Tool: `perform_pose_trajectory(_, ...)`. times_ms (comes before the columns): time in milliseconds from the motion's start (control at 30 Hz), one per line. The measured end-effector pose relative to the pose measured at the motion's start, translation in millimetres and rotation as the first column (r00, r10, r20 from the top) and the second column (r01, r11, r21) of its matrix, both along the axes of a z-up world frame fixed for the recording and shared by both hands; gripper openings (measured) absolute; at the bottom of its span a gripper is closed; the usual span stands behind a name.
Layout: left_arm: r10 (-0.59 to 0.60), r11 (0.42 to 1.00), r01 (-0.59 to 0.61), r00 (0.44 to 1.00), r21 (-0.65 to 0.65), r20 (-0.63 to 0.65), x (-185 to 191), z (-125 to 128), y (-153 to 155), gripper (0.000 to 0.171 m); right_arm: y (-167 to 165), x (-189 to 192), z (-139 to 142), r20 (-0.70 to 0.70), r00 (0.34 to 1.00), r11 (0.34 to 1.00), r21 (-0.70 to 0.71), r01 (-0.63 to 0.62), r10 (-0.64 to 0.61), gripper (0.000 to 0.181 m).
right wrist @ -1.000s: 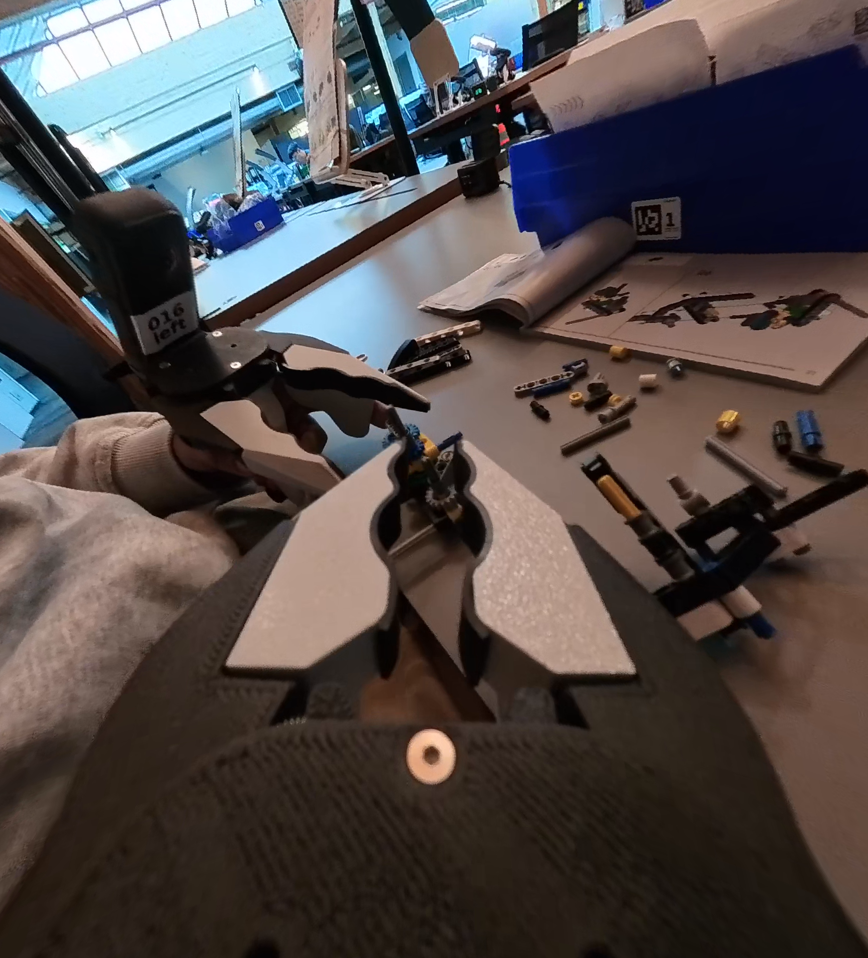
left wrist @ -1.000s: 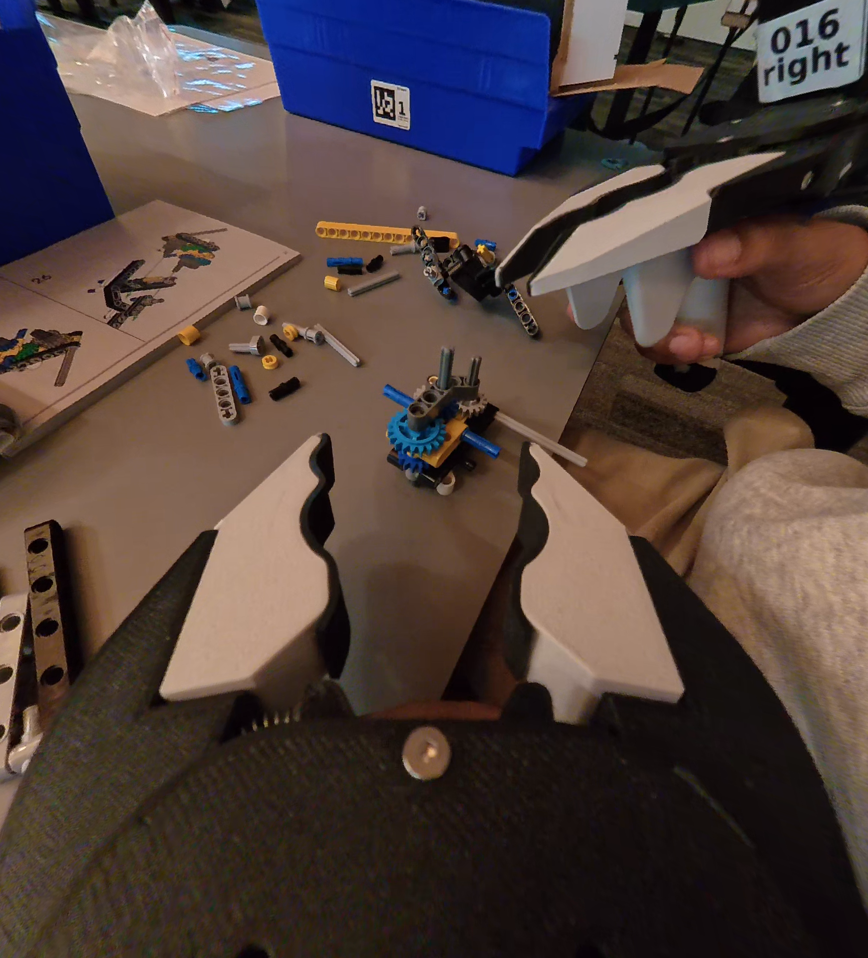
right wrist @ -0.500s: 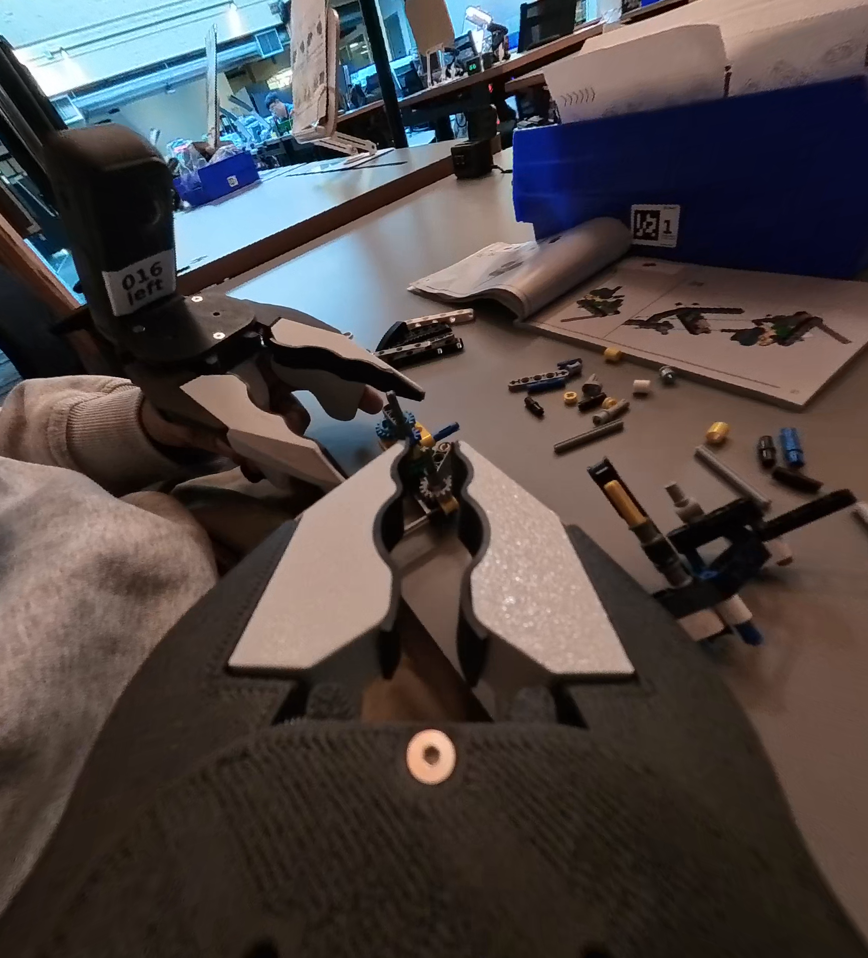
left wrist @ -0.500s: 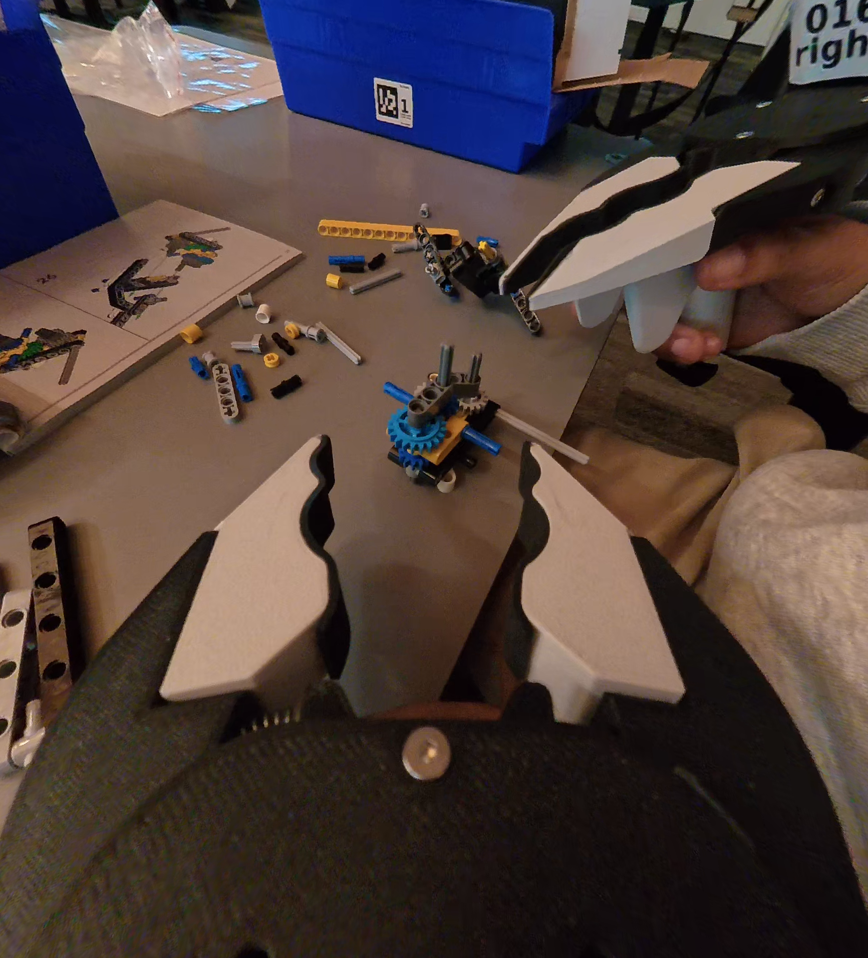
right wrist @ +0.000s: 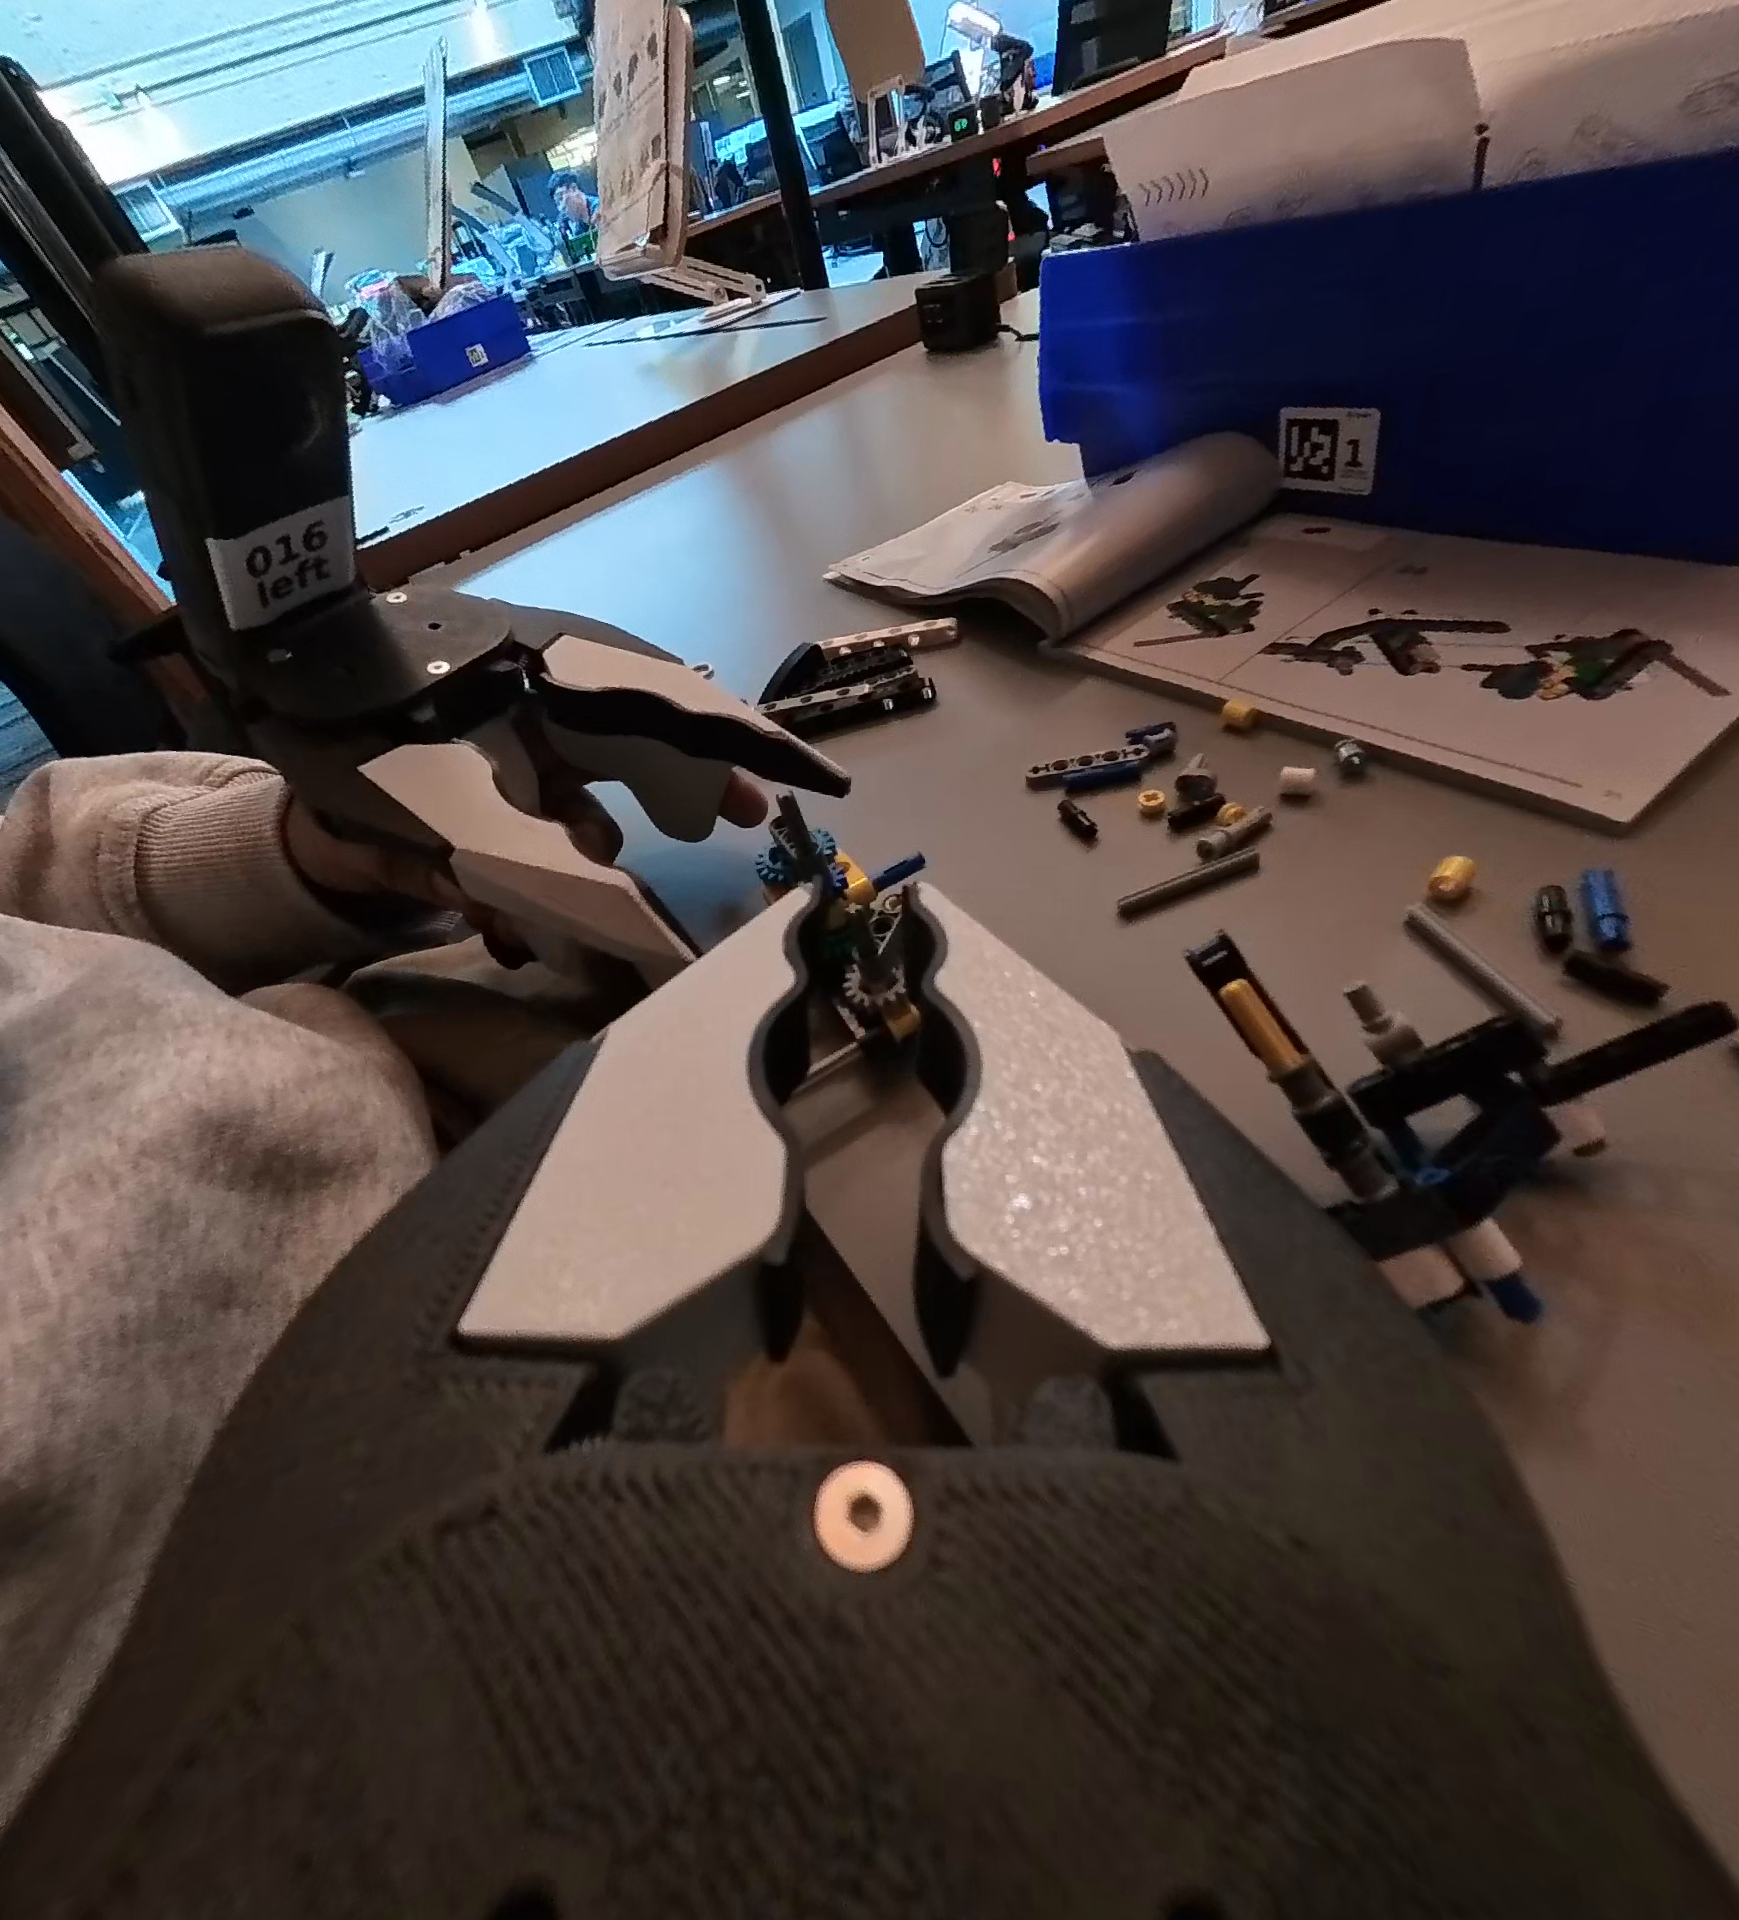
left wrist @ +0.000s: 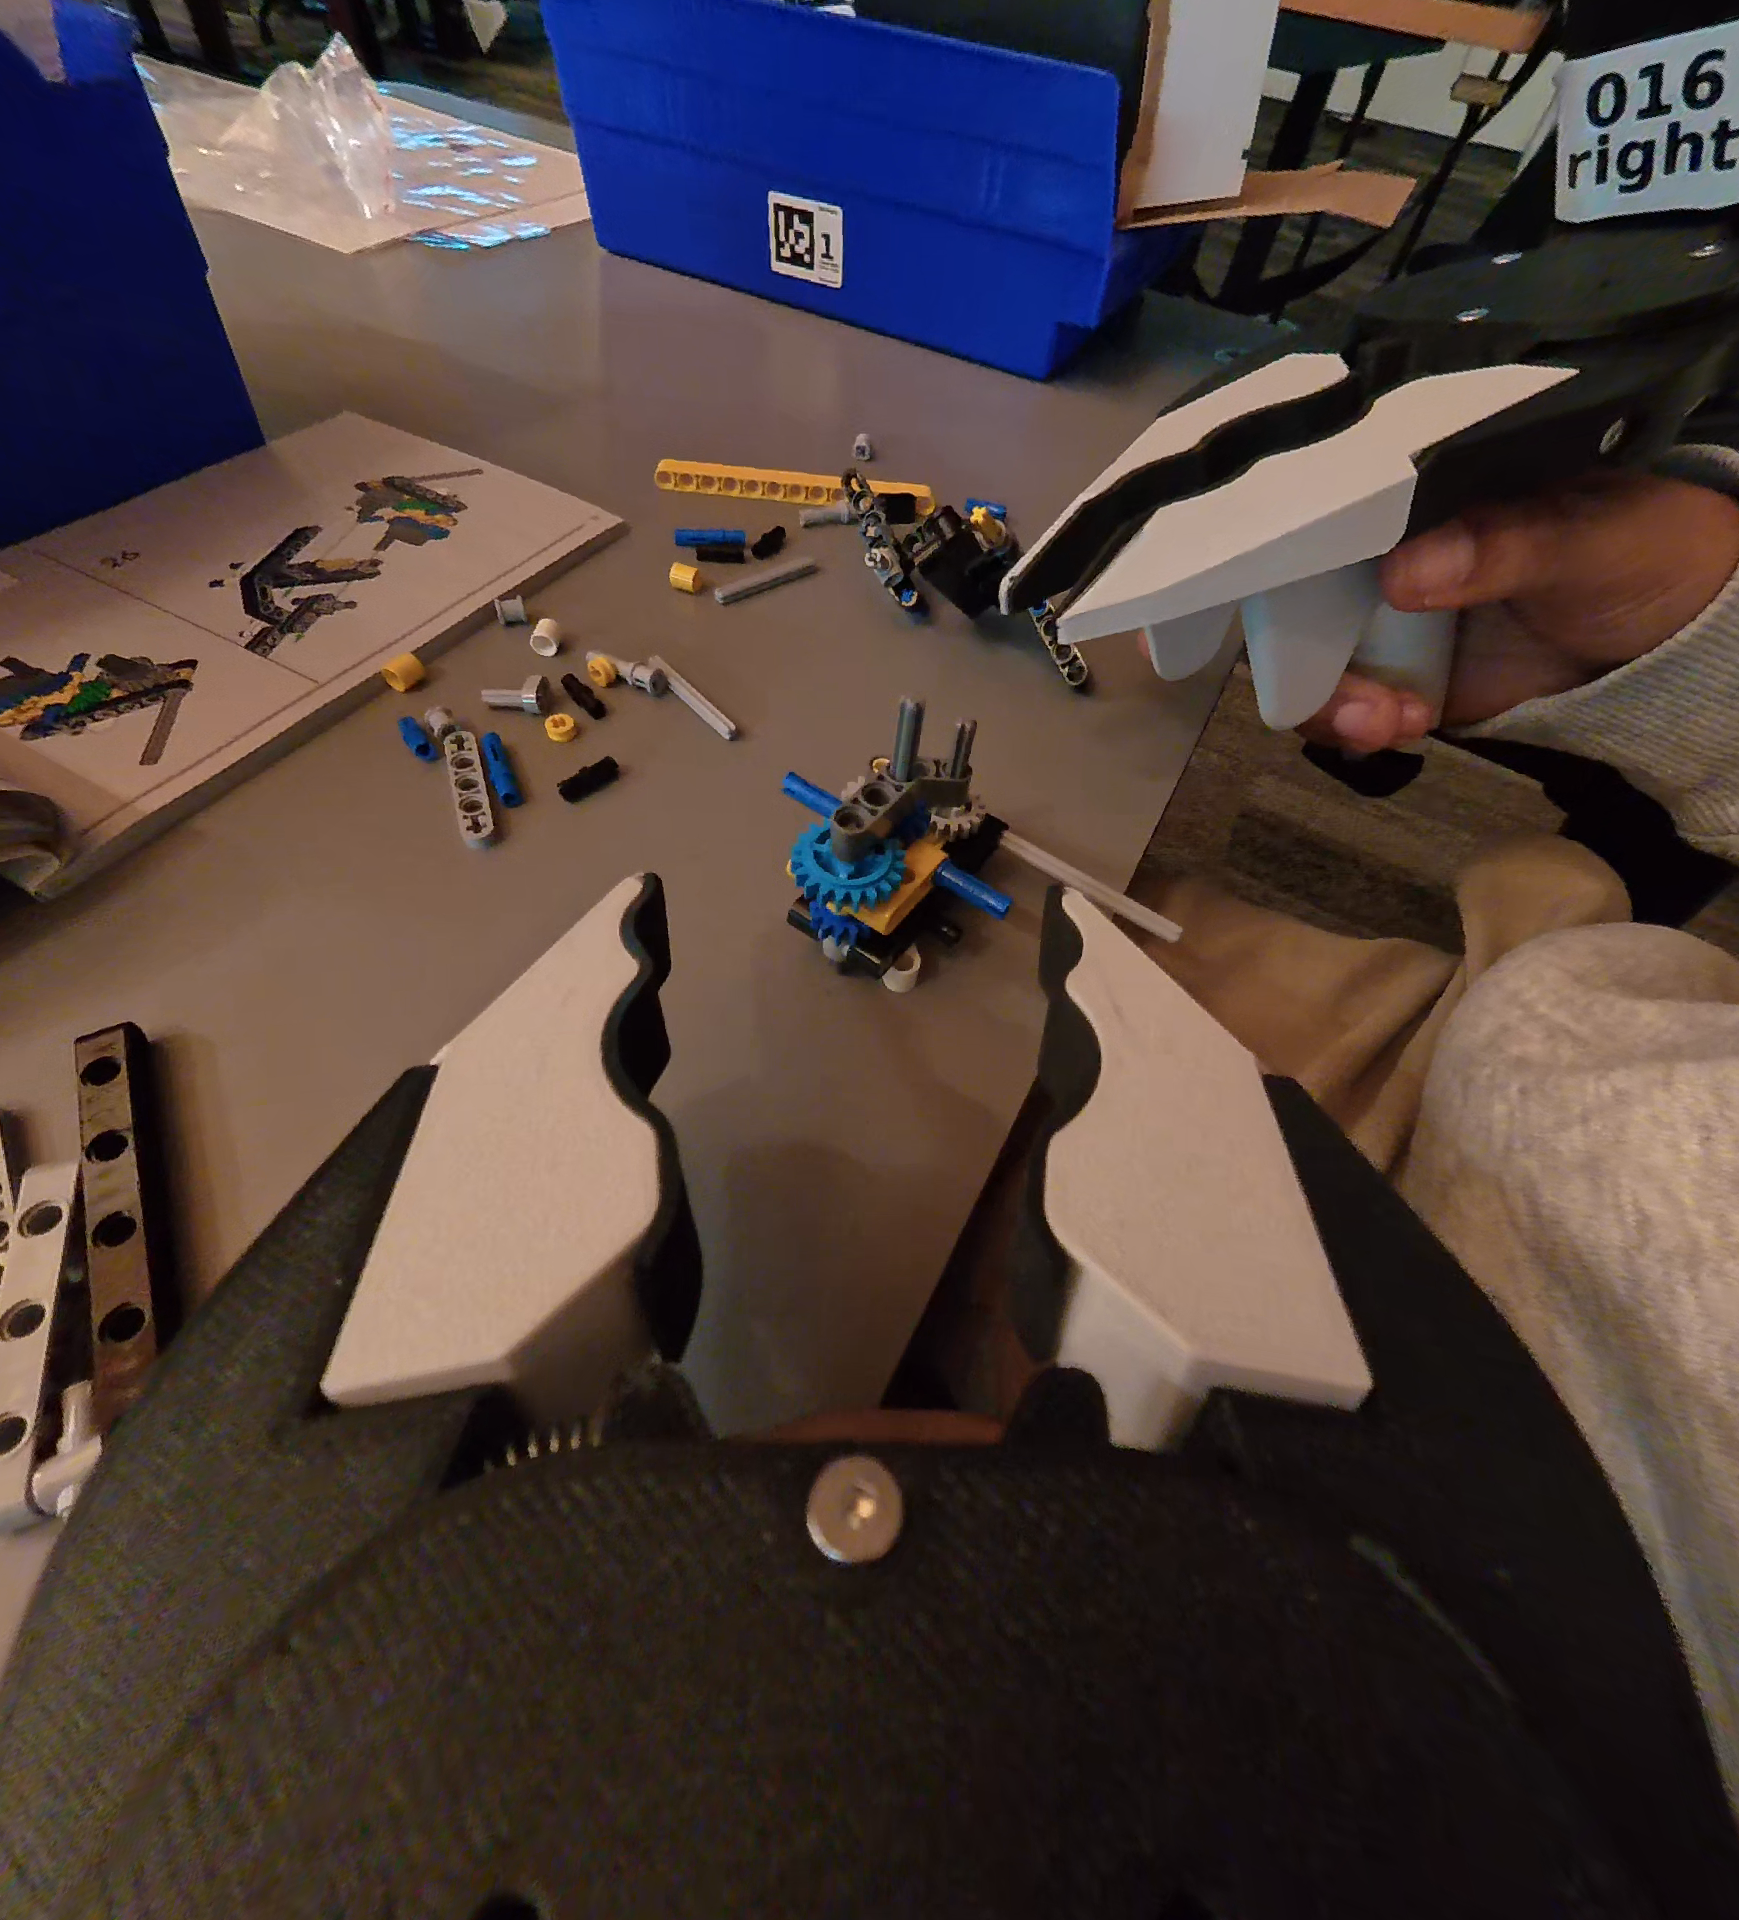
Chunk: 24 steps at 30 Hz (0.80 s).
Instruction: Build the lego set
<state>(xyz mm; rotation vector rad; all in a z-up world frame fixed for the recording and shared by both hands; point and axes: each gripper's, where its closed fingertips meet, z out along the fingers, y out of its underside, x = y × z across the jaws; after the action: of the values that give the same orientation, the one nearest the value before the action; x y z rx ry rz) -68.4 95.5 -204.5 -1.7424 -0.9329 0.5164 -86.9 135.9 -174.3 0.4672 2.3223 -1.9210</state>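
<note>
A small lego assembly (left wrist: 886, 852) with a blue gear, grey upright axles and a blue cross axle stands on the grey table near its right edge. My left gripper (left wrist: 849, 899) is wide open and empty, with the assembly just beyond its fingertips. My right gripper (right wrist: 854, 904) has only a narrow gap between its jaws and holds nothing. It hovers above the table and points at the assembly (right wrist: 849, 935). The left wrist view shows the right gripper (left wrist: 1036, 613) over a second, black sub-assembly (left wrist: 948, 545). The right wrist view shows the left gripper (right wrist: 763, 864) beside the assembly.
Loose small pieces (left wrist: 553, 717) lie mid-table, with a yellow beam (left wrist: 771, 483) behind them. An open instruction booklet (left wrist: 221, 623) lies at the left, and long beams (left wrist: 34, 1247) lie at the near left. Blue bins (left wrist: 844, 156) stand at the back. The table edge (left wrist: 1156, 810) and the person's lap are at the right. My right fingertips sit around 6 cm from my left ones.
The right gripper has drifted slightly lower toward the table. Neither gripper's opening has changed, and the assembly has not moved.
</note>
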Motion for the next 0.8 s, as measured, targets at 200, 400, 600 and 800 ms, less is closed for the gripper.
perform_pose_trajectory(200, -0.004, 1.000, 0.004, 1.000, 0.000, 0.002, 0.2, -0.3, 0.5, 0.070, -0.1, 0.3, -0.5, -0.003, 1.000, 1.000, 0.005, 0.002, -0.002, 0.012)
perform_pose_trajectory(400, -0.009, 1.000, 0.009, 1.000, -0.002, 0.009, 0.2, -1.1, 1.3, 0.070, 1.2, 0.0, -0.6, -0.004, 1.000, 1.000, 0.005, 0.009, -0.009, 0.012)
perform_pose_trajectory(600, -0.003, 1.000, 0.003, 1.000, -0.005, 0.023, -0.7, -3.0, 0.9, 0.067, 1.9, -0.1, -1.1, -0.004, 1.000, 1.000, 0.008, 0.011, -0.011, 0.012)
perform_pose_trajectory(800, 0.004, 0.999, -0.003, 1.000, -0.033, 0.023, -1.3, -5.7, 1.3, 0.063, 2.0, -0.3, -1.6, -0.003, 1.000, 1.000, 0.011, 0.013, -0.012, 0.012)
